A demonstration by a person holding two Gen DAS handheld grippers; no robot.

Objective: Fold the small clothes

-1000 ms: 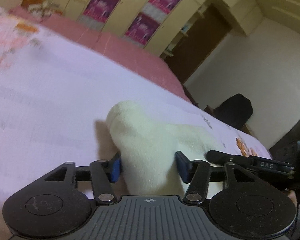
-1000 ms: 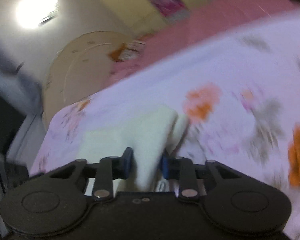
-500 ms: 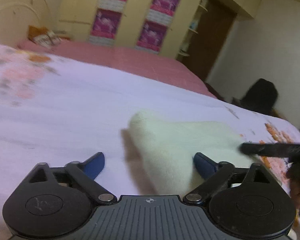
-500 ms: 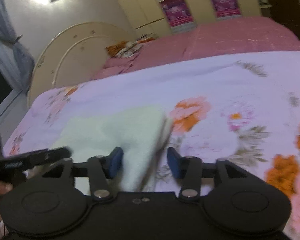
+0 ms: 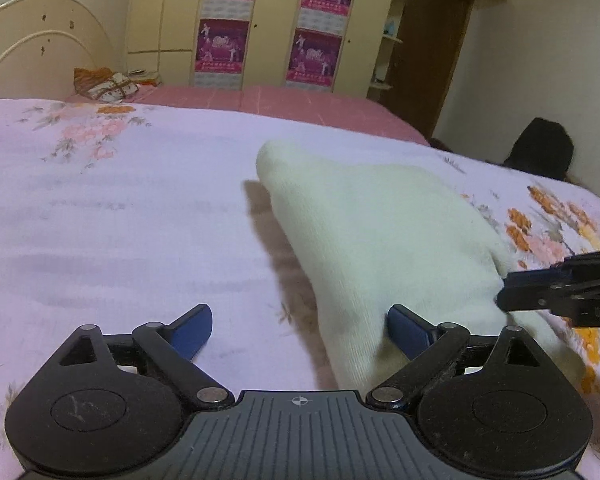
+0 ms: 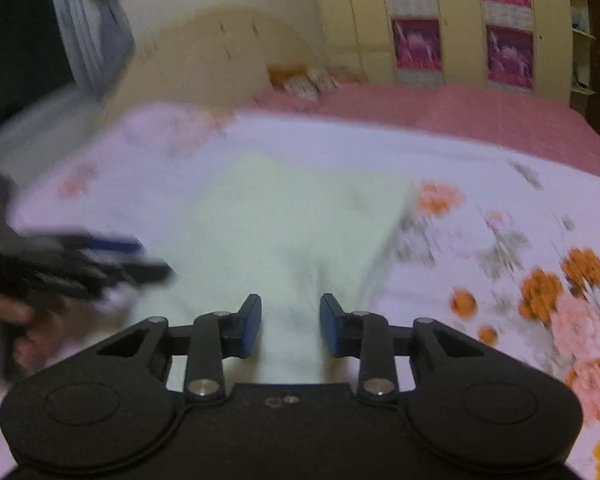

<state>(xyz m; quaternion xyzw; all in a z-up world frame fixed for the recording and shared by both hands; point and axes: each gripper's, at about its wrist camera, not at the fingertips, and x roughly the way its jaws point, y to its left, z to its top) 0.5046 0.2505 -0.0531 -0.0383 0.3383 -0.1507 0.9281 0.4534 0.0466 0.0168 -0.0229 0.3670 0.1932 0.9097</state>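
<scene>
A folded cream-white garment (image 5: 384, 232) lies on the floral bedsheet (image 5: 120, 220); it also shows in the right wrist view (image 6: 276, 224). My left gripper (image 5: 300, 332) is open wide, and the garment's near corner lies loose between its blue pads. My right gripper (image 6: 290, 326) is open, with the garment's near edge between its pads but not pinched. The right gripper's tip (image 5: 556, 292) shows at the right edge of the left wrist view. The left gripper (image 6: 84, 264) shows blurred in the right wrist view.
The bed has a pink cover (image 5: 300, 100) at the far side, a cream headboard (image 5: 32, 44) and pillows (image 5: 108, 84). Wardrobes with pink posters (image 5: 320, 28) stand behind. A dark object (image 5: 540, 152) sits beyond the bed's right edge.
Both grippers have opened and let go of the garment, which now lies folded on the sheet. The left jaws spread wide; both grippers have pulled back a little.
</scene>
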